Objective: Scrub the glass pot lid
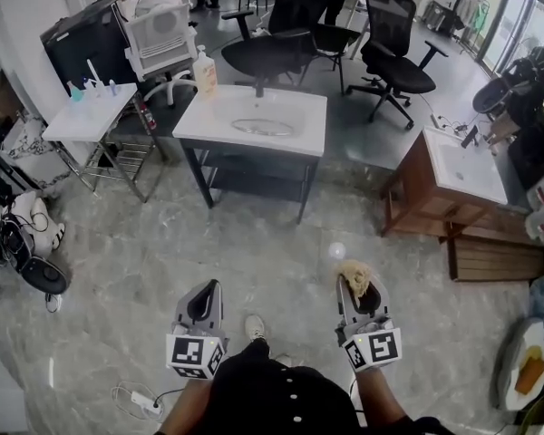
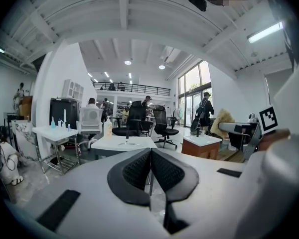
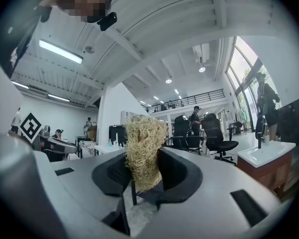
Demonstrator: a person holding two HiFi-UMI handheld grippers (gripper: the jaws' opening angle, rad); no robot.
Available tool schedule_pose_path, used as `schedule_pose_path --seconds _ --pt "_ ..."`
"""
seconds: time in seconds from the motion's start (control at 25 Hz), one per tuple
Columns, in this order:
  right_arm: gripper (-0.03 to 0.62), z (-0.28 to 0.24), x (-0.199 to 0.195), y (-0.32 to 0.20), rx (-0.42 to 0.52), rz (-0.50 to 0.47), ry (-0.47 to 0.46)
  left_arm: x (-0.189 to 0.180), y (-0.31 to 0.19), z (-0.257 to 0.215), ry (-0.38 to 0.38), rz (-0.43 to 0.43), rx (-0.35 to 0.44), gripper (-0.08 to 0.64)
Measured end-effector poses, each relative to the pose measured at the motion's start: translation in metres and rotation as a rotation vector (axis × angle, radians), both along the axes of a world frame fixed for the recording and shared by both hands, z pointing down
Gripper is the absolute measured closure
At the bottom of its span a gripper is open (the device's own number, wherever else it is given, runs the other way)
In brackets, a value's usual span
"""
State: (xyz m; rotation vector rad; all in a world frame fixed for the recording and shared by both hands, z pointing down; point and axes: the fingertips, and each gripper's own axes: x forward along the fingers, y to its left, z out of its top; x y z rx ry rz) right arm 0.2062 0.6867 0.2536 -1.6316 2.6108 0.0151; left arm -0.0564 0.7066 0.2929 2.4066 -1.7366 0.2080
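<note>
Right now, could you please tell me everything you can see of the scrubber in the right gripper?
The scrubber is a pale, straw-coloured wad of coarse tangled fibres, much like dried loofah. It stands upright, clamped between the jaws of the right gripper, with its frayed top poking above them and its lower end hanging just below. Only the jaws touch it. It is held in the air above the marbled floor. Whether it is wet or dry, I cannot tell.

Head view steeply down; gripper views level; shared office chairs [image 1: 390, 21] ahead.
</note>
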Motion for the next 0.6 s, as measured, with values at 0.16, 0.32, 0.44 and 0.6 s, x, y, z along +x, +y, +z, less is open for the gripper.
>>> schedule_pose_path --seconds 0.16,0.32,0.44,0.6 --pt "0.446 -0.006 -0.007 -0.032 0.014 0.005 0.007 -0.004 -0.035 -0.006 0.013 0.009 0.015 0.532" --pt "0.446 -0.012 -0.02 -0.062 0.024 0.008 0.007 -0.016 -0.065 -0.011 -0.012 0.018 0.033 0.532" --pt "0.446 -0.012 -0.029 -0.082 0.021 0.009 0.019 -0.021 -0.085 -0.015 -0.057 0.038 0.058 0.532" --pt "0.446 -0.009 -0.04 -0.108 0.022 0.022 0.023 -0.033 -0.112 -0.011 -0.042 0.047 0.058 0.532"
